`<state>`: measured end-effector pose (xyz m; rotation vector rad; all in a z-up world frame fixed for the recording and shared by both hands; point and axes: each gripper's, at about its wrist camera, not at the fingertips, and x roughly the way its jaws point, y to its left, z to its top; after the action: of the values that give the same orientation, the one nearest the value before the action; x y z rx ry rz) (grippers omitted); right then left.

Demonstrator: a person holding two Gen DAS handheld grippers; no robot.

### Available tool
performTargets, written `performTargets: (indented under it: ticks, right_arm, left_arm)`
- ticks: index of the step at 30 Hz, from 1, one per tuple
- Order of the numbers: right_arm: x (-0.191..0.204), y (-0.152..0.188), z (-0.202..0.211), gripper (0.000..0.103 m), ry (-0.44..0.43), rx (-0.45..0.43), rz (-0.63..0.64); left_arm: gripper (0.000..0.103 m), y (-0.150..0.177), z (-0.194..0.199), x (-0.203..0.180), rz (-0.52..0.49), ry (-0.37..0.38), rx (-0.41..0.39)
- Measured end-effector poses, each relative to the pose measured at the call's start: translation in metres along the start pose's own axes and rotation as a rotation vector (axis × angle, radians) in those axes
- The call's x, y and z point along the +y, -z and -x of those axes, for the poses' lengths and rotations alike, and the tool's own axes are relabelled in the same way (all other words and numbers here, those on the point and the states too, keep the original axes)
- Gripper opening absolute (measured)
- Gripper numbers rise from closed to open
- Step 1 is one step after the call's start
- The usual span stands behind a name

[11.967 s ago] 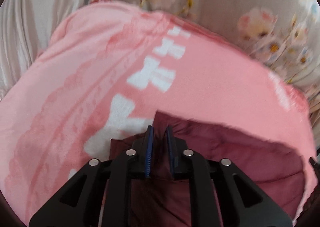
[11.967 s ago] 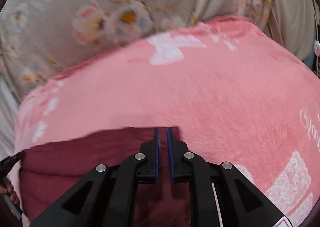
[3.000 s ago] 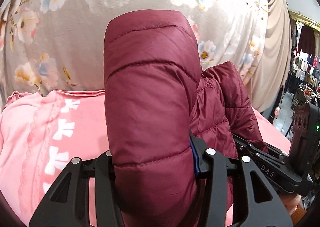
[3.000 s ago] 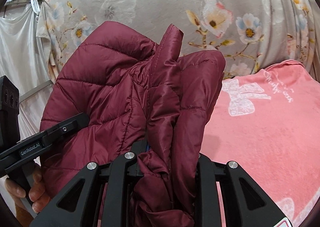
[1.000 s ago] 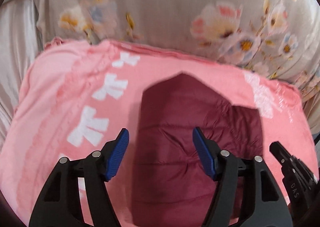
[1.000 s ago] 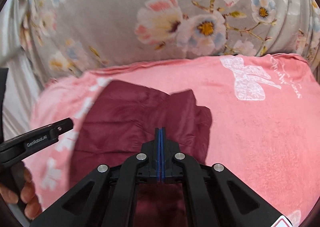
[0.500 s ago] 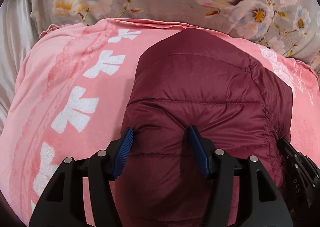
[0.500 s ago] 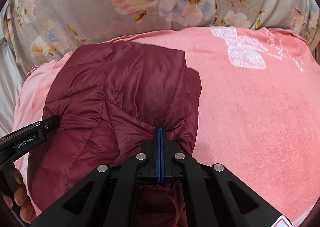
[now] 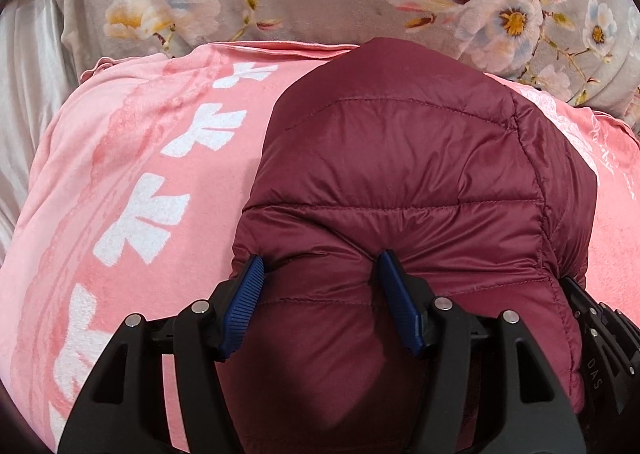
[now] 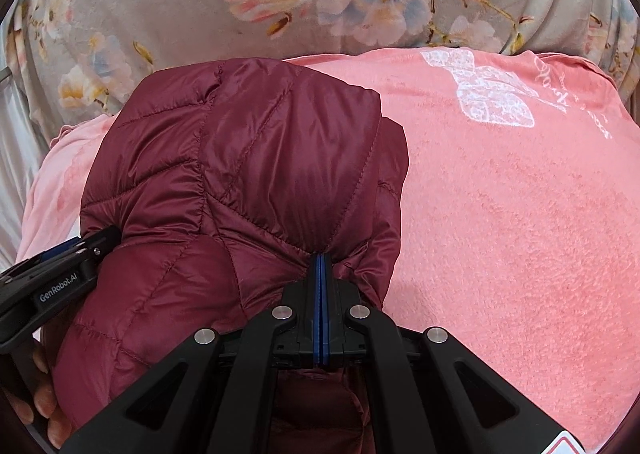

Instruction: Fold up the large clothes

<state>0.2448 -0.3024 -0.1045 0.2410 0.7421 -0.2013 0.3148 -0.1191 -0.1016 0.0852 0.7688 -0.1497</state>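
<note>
Jacket (image 9: 400, 173), maroon quilted: folded into compact bundle on pink blanket (image 9: 140, 173). Left hand-held gripper (image 9: 320, 302) opening around one fold; right hand-held gripper (image 10: 321, 266) clamped on fabric. Release remains, likely final step.

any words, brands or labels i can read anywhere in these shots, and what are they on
"GenRobot.AI": white print on the black body of the left tool, seen from the right wrist view.
"DAS": pale letters running up the side of the right tool, seen from the left wrist view.
White cursive script on the pink blanket, beside its lace bow print: too loopy and small to read.
Red-edged sticker at the bottom corner of the right wrist view: cut off, unreadable.
</note>
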Motion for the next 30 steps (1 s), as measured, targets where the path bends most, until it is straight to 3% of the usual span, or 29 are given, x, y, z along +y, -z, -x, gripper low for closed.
performTargets:
  ticks: [20, 24, 30]
  right_arm:
    - [0.002, -0.004, 0.004, 0.000, 0.010, 0.031, 0.012]
    - [0.000, -0.005, 0.047, 0.003, -0.071, 0.024, -0.034]
    - [0.009, 0.026, 0.090, 0.006, -0.083, 0.033, 0.007]
  left_arm:
    - [0.059, 0.009, -0.006, 0.000, -0.018, 0.008, -0.041]
    - [0.059, 0.006, 0.026, 0.014, -0.007, 0.044, -0.033]
    - [0.058, 0.030, 0.076, 0.023, -0.043, 0.053, -0.005]
